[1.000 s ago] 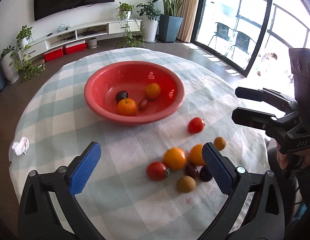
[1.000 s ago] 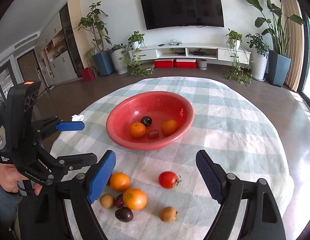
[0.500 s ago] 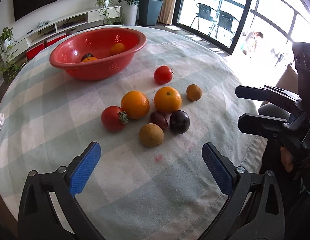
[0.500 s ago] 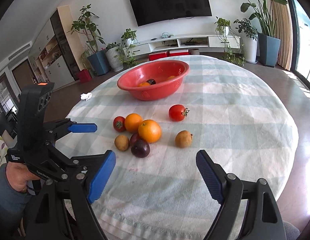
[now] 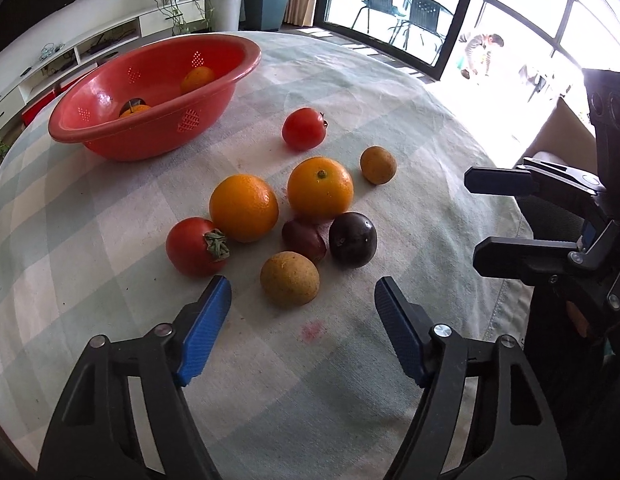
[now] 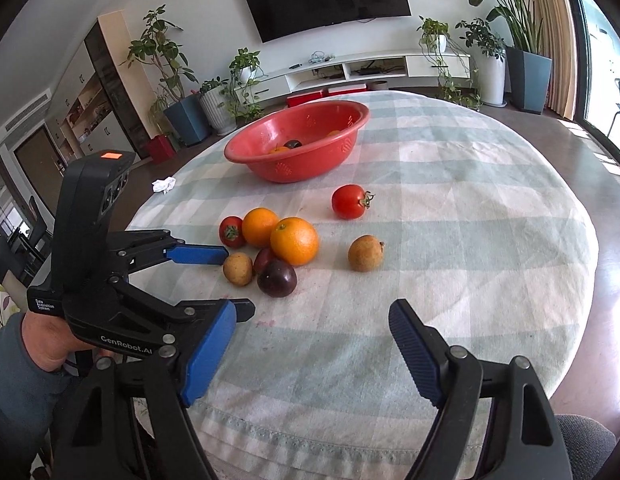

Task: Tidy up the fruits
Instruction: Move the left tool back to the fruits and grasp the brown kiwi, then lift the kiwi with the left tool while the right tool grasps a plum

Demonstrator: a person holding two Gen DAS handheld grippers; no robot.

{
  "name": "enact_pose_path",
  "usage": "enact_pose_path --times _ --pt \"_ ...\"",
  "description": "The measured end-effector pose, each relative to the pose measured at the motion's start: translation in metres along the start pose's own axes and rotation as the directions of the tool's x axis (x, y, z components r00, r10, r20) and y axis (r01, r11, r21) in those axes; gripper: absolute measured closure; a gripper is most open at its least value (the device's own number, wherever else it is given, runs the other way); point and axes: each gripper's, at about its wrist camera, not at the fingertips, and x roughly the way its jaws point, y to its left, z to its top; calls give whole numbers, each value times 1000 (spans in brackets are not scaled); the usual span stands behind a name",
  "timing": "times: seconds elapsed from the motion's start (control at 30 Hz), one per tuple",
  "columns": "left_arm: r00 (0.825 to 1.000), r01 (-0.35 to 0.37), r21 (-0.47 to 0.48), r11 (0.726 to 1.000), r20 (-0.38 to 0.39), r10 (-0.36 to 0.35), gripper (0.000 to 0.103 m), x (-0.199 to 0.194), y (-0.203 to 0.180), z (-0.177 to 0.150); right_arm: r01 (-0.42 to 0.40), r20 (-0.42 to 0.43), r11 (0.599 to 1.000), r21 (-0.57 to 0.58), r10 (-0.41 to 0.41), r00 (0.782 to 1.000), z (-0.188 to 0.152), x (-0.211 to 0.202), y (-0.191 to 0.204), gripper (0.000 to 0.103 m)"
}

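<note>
A red bowl (image 5: pixel 110 120) (image 6: pixel 310 160) stands at the back of the table with a few fruits in it. Several loose fruits lie on the cloth: two oranges (image 5: pixel 244 207) (image 5: pixel 320 186), two tomatoes (image 5: pixel 196 246) (image 5: pixel 304 128), two brown round fruits (image 5: pixel 290 278) (image 5: pixel 377 165) and two dark plums (image 5: pixel 352 239). My left gripper (image 5: pixel 302 300) is open and empty, low over the cloth just short of the near brown fruit (image 6: pixel 238 268). My right gripper (image 6: pixel 311 328) is open and empty near the table's front edge.
The round table has a pale checked cloth (image 6: pixel 449 220). A crumpled white tissue (image 6: pixel 164 185) lies at its far left edge. A small red stain (image 5: pixel 311 329) marks the cloth between my left fingers. Plants, a TV shelf and glass doors stand beyond.
Both grippers have dropped lower and closer to the loose fruits. My left gripper has moved in on the near brown fruit and its jaws have narrowed, still open.
</note>
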Motion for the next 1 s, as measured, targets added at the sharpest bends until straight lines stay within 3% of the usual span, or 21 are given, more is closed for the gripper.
enact_pose_path --times 0.07,0.1,0.33,0.4,0.73,1.0 --pt "1000 8 6 1000 -4 -8 35 0 2 2 6 -20 1000 -5 -6 1000 1 4 0 25" --pt "1000 13 14 1000 -5 -13 42 0 2 3 7 -29 1000 -8 -8 1000 1 6 1 26" --pt "1000 10 54 999 -27 -9 62 5 6 11 15 -69 1000 -21 -16 997 1 14 2 30" --pt "1000 1 66 998 -30 1 72 5 5 11 15 -75 1000 -23 -17 997 1 15 2 32" --pt "1000 -14 56 998 -22 16 75 -1 4 2 20 -82 998 -56 -25 996 12 23 7 36" --pt "1000 -17 -5 1000 5 17 75 -8 10 -6 8 -102 994 -112 -20 995 17 40 18 46"
